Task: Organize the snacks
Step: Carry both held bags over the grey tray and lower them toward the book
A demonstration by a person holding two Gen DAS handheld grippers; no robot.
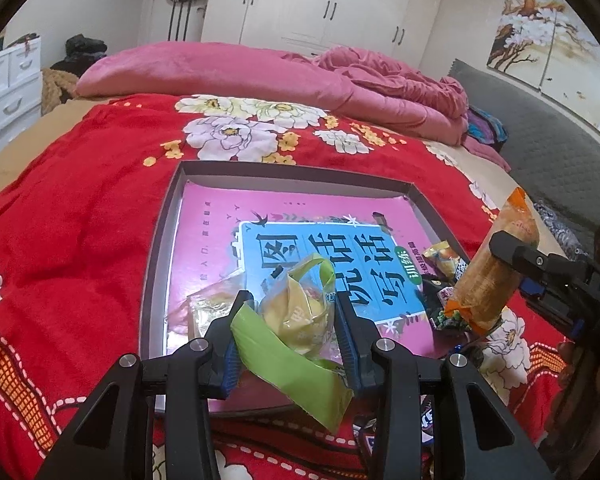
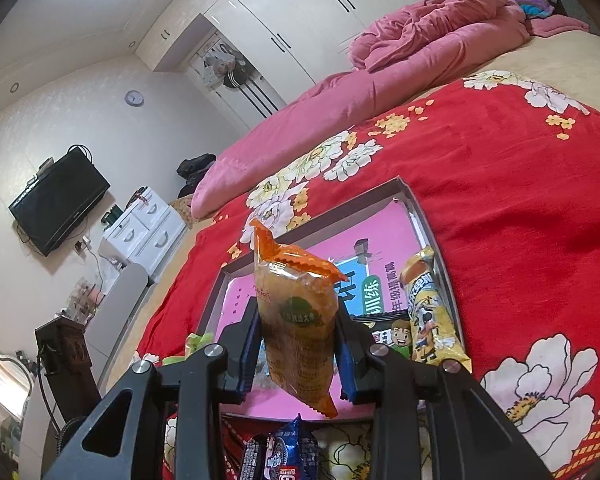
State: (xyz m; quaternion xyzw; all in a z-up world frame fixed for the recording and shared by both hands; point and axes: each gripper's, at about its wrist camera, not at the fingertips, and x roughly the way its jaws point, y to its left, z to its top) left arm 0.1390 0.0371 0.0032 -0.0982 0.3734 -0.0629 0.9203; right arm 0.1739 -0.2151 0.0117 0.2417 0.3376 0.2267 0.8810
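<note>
Green-and-clear wrapper: a yellow snack packet (image 1: 300, 312) sits pinched between the left gripper (image 1: 294, 312) fingers, above the near edge of the grey tray (image 1: 160, 248).
Orange packet: a rice-cracker snack (image 2: 298, 320) stands upright, clamped by the right gripper (image 2: 298, 338) over the tray's right side.
Tray floor: a pink book (image 1: 220, 240); a yellow snack bag (image 2: 428, 312) lies along the right wall.
Near bedspread: a blue packet (image 2: 284, 452) lies under the right gripper.

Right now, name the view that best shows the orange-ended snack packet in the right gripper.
Right wrist: the orange-ended snack packet fills the centre, label facing, clamped between the fingers. Left wrist shows it only sideways at the frame's edge.
</note>
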